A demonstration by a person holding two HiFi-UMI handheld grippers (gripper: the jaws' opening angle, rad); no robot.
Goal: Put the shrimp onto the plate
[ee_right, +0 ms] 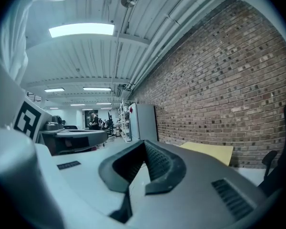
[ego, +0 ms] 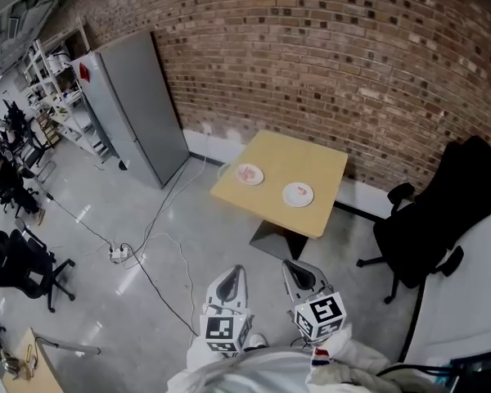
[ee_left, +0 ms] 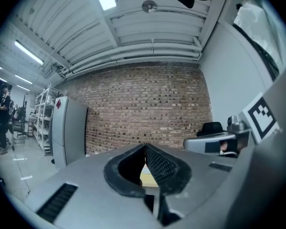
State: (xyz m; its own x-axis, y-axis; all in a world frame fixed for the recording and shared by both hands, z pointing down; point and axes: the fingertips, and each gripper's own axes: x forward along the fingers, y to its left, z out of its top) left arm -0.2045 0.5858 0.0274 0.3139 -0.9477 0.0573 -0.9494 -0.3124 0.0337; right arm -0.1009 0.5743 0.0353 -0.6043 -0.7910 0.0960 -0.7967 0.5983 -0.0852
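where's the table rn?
Head view, centre: the yellow table stands by the brick wall, grey cabinet to its left, black office chair to its right.

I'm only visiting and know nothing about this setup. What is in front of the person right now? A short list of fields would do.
Place: indoor hall with a brick wall
Table: light wooden table near that wall, well ahead of both grippers
Plates: a white plate and a second plate, apart on the table; each bears a pinkish bit, too small to name
Left gripper: jaws together, nothing held
Right gripper: jaws together, nothing held
Nearby: black office chair, grey cabinet
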